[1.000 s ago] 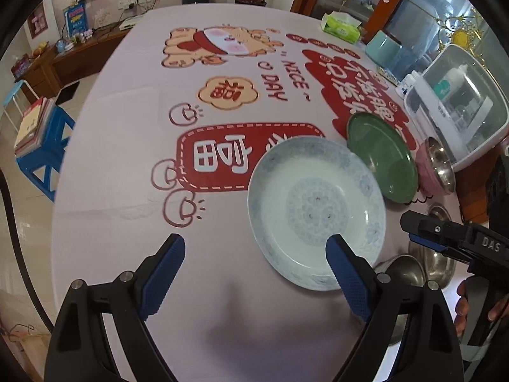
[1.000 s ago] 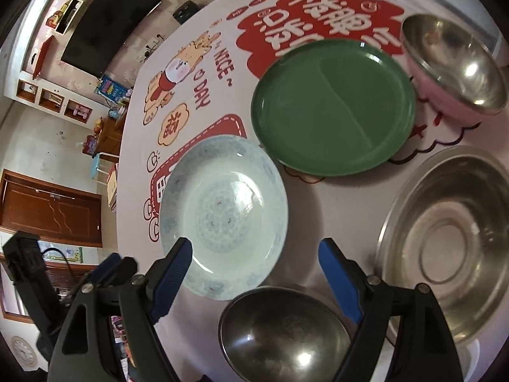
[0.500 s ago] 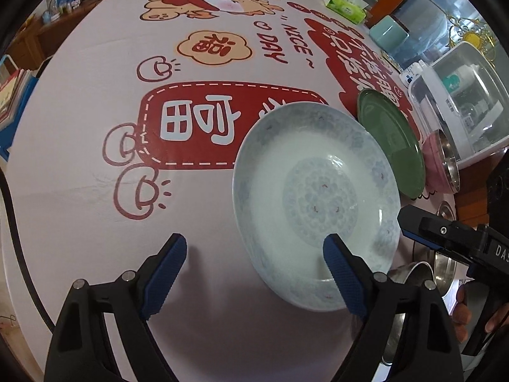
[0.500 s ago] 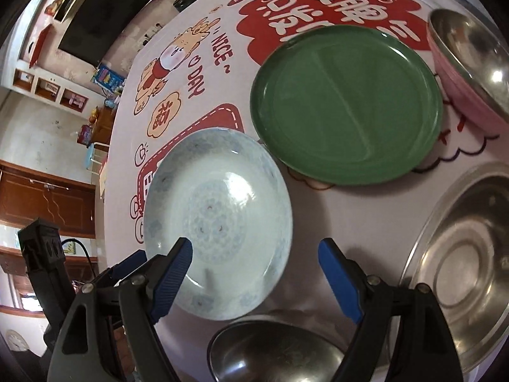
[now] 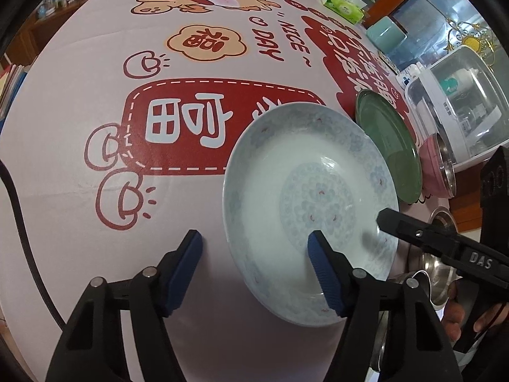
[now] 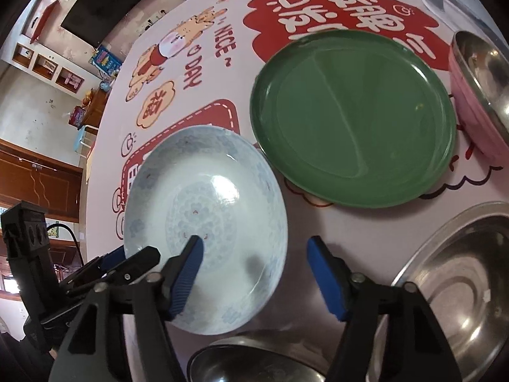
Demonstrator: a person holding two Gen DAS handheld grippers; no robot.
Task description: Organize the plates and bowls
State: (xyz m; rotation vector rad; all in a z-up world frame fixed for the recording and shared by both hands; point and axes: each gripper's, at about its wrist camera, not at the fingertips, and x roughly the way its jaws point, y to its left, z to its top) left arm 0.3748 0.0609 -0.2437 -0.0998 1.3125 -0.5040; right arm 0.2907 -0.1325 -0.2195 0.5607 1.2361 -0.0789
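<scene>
**Ana:** Nearest the cameras, what do the two tools show?

**Ben:** Both point steeply down at the bench. The left gripper (image 5: pixel 254 258) has just been narrowing; its fingers stand partly apart, straddling the near-left rim of the white patterned plate (image 5: pixel 305 210), one finger over the plate, the other over the bare cloth. No pad presses on it yet. The right gripper (image 6: pixel 253 262) has also just been closing and straddles the plate's other near edge, again without contact that can be seen.

**Ana:** Where does the plate sit?

**Ben:** Flat on the printed tablecloth (image 5: pixel 79 102), just beside the green plate (image 6: pixel 353 121). Steel bowls lie to the near right (image 6: pixel 461 286), and a pink-sided steel bowl (image 6: pixel 477 89) sits farther back.

**Ana:** How would it handle?

**Ben:** It looks like glazed ceramic: stiff, fairly heavy, slippery and breakable. The raised rim is probably the only place to take hold, pinched from opposite sides so it lifts level.
</scene>
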